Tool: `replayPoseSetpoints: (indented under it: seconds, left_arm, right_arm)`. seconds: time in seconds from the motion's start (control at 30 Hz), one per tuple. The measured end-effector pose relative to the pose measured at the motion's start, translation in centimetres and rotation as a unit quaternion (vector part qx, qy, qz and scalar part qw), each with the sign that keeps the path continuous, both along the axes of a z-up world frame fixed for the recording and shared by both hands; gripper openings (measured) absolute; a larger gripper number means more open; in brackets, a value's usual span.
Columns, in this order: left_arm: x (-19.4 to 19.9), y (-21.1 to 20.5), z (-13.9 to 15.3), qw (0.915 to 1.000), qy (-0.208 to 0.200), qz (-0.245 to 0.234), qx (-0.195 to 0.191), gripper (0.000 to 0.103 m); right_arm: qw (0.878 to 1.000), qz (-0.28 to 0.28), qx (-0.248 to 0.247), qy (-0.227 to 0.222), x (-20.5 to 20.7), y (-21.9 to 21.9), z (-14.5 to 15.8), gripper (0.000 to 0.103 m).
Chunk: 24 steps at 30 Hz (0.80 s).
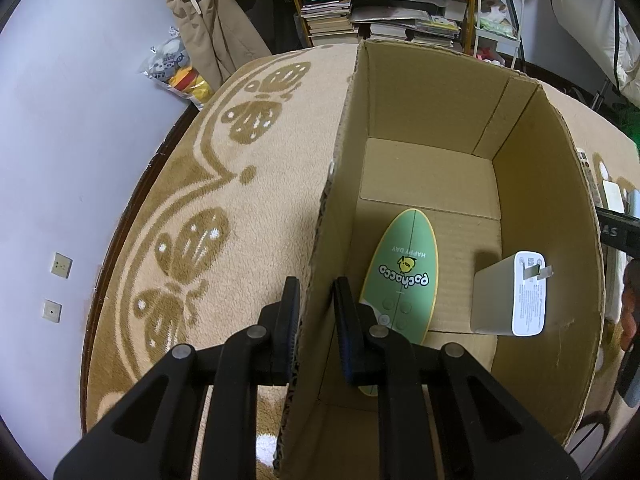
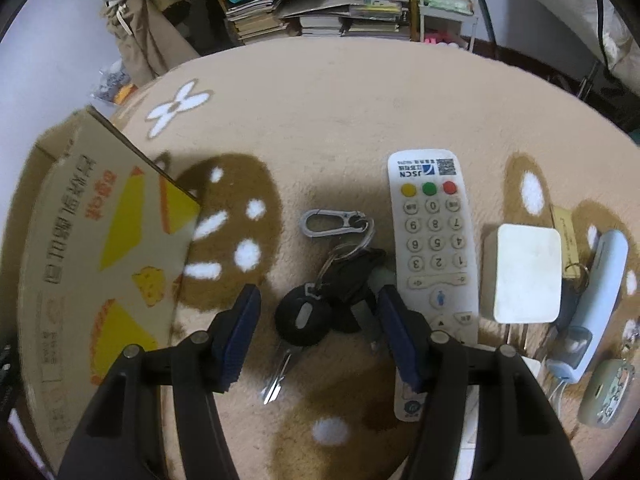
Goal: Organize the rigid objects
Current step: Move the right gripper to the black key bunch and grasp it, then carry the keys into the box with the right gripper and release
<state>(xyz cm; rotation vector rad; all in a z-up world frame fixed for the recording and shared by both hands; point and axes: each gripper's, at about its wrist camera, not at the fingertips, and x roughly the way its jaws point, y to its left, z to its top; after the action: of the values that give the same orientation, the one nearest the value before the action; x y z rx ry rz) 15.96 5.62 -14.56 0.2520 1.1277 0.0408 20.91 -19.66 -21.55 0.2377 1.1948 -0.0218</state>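
Observation:
My left gripper point(image 1: 316, 282) is shut on the left wall of an open cardboard box point(image 1: 536, 184), one finger outside and one inside. On the box floor lie a green oval "Pochacco" item point(image 1: 404, 272) and a white plug charger point(image 1: 508, 296). In the right wrist view, my right gripper point(image 2: 318, 292) points down at the rug, its jaws partly open around a key bunch point(image 2: 308, 312) with black fobs and a silver carabiner point(image 2: 332, 222). The left pad stands clear of the fob. A white remote point(image 2: 434, 232) lies just right of the keys, touching the right finger.
Right of the remote lie a white square block point(image 2: 524, 276), a pale blue device point(image 2: 600, 280) and a green case point(image 2: 606, 396). The printed box side point(image 2: 100, 260) stands at the left. Everything rests on a beige patterned rug point(image 2: 340, 120). Shelves of books line the back.

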Motion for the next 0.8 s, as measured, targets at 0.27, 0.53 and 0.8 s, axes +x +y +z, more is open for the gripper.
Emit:
replayPoseSetpoints:
  seconds: [0.27,0.53,0.8]
  left_arm:
    - [0.0,0.1,0.0,1.0000,0.000,-0.001,0.002,0.016]
    - [0.0,0.0,0.1,1.0000,0.000,-0.001,0.002,0.016]
    - [0.1,0.0,0.1,1.0000,0.000,0.000,0.001,0.016]
  right_arm:
    - [0.998,-0.002,-0.068,0.001,1.2,1.7,-0.7,0.070]
    - [0.998,-0.004,-0.065,-0.002,0.9,1.8,-0.8,0.061]
    - [0.999,0.007,-0.049,-0.010,0.0,2.3,-0.1,0.035]
